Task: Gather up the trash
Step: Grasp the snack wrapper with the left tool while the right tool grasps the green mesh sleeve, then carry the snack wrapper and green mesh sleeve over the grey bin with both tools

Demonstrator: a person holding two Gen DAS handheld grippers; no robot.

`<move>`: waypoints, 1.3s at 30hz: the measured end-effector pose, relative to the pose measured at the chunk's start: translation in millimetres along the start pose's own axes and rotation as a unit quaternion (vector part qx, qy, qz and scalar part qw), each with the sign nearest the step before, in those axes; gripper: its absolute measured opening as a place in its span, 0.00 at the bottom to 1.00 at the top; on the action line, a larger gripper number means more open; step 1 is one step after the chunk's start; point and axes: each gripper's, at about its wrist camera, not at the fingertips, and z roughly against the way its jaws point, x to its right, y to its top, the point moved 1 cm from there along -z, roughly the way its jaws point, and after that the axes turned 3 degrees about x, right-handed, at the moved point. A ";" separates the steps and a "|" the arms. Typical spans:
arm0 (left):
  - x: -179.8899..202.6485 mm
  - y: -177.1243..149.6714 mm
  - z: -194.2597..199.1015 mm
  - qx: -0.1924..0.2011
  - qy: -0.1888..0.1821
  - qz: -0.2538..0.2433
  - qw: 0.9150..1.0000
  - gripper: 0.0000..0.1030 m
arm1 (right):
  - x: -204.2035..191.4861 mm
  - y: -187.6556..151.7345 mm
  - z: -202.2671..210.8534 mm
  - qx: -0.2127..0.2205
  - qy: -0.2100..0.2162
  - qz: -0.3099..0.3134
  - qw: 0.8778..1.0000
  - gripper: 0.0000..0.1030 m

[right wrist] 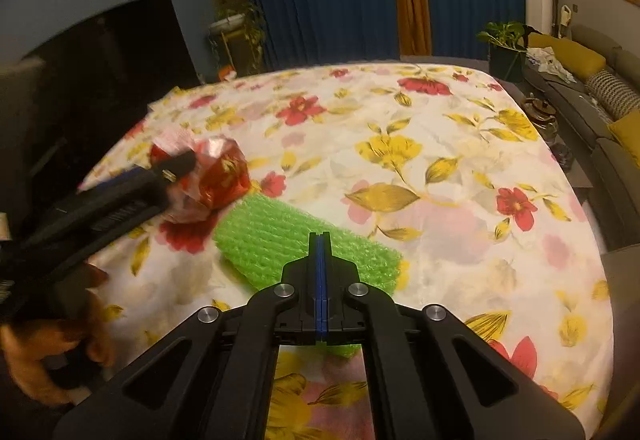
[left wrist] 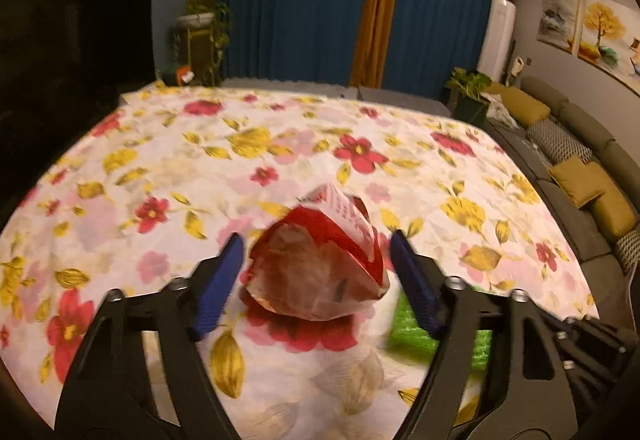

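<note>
A crinkled, glossy red plastic wrapper point(left wrist: 320, 260) and a bumpy green foam net point(right wrist: 304, 252) lie on my table's smooth floral cloth point(left wrist: 280, 143). My tongs are matt black plastic with ribbed blue rubbery pads point(left wrist: 216, 288) and shiny metal rivets point(right wrist: 285, 290).

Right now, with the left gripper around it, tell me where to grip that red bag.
Grip the red bag across its bulging lower body, coming from the near side along the table. It lies crumpled on the tablecloth with its sealed striped end pointing away, and the left gripper already has a finger on each flank without pressing, so closing there probably catches the fullest part.
</note>
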 end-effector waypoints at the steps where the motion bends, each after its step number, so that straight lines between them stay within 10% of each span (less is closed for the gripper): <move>1: 0.6 -1.8 -2.9 -0.005 -0.003 -0.002 1.000 0.54 | -0.9 1.1 2.3 0.005 -0.003 0.001 1.000 0.13; 4: -1.3 -6.0 -11.3 -0.018 -0.017 -0.003 1.000 0.33 | -5.0 2.7 7.0 0.024 -0.017 0.008 1.000 0.72; 8: -9.6 -6.9 -11.6 -0.021 -0.032 0.018 0.999 0.15 | -12.9 4.3 -4.6 0.007 -0.031 0.028 0.999 0.75; 16: -20.2 -4.6 28.4 0.008 -0.032 0.031 0.999 0.04 | -21.1 -1.6 -41.1 -0.064 -0.067 0.063 0.994 0.75; 24: -19.5 -9.4 64.7 0.033 -0.044 0.032 0.998 0.04 | -31.5 -8.9 -37.1 -0.065 -0.048 0.094 0.992 0.25; 39: 12.5 -33.4 128.6 0.066 -0.075 0.005 0.995 0.04 | -5.2 -10.1 69.6 0.039 -0.041 0.048 0.997 0.19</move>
